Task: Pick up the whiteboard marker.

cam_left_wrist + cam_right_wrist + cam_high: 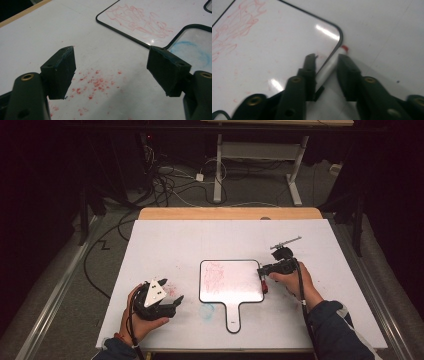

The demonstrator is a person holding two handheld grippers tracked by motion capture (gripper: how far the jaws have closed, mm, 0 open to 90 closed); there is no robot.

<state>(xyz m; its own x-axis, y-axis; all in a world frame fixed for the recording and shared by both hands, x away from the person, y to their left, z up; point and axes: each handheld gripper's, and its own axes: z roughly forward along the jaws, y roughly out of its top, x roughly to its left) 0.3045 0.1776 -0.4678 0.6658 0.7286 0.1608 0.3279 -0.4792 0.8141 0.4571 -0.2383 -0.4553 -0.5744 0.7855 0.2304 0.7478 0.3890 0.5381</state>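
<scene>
1 white marker [329,70] with a red cap lies along the whiteboard's [230,282] right edge, clamped by the right hand-held gripper [325,67]; red scribbles mark the board; left hand-held gripper [111,65] released.

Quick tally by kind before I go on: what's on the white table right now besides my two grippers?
Handled whiteboard with red scribble: 1
Red-tipped marker lying at the board's right edge, between the right gripper's jaws: 1
Total: 2
</scene>
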